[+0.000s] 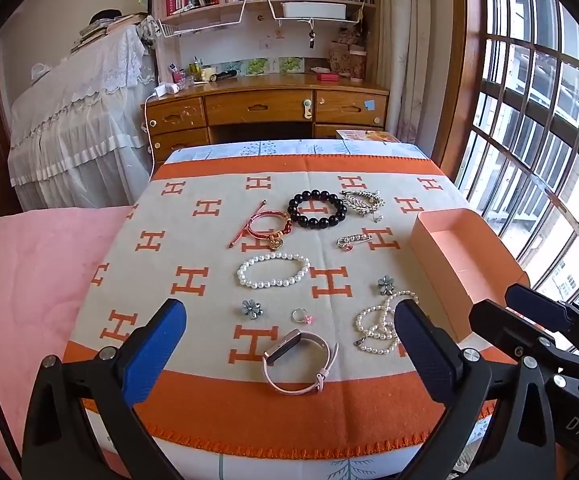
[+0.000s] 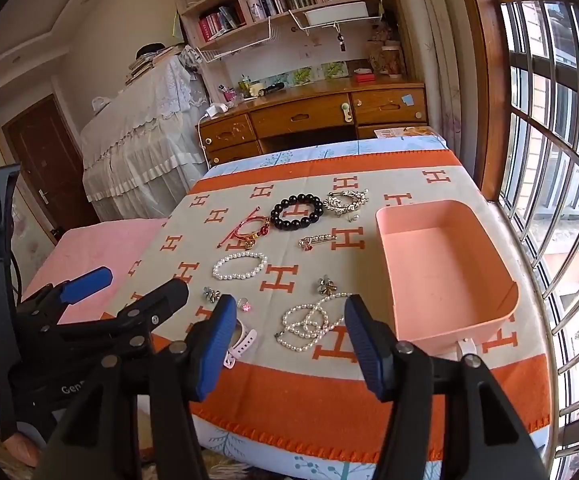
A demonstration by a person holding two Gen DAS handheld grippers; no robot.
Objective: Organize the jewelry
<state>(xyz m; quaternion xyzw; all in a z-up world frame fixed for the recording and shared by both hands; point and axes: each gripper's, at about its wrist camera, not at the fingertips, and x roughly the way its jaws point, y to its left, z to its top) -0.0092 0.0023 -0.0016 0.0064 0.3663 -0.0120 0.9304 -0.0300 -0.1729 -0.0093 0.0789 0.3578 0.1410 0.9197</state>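
Both hand-held grippers, left [image 1: 289, 344] and right [image 2: 289, 340], hung spread and empty above jewelry beside the pink box [image 2: 449, 272].

On the orange-and-cream blanket [image 1: 209, 408] lie three bead bracelets: one black [image 1: 317, 209], one of white pearls [image 1: 273, 270], one of red cord [image 1: 267, 229]. There are two grey flower pieces [image 1: 252, 309] [image 1: 385, 285], two silver brooches [image 1: 363, 201] [image 1: 352, 241], one pink-stoned ring [image 1: 302, 315], one tangled pearl strand [image 1: 377, 326], one pink-strapped watch [image 1: 299, 362] and one pink box [image 1: 441, 276].
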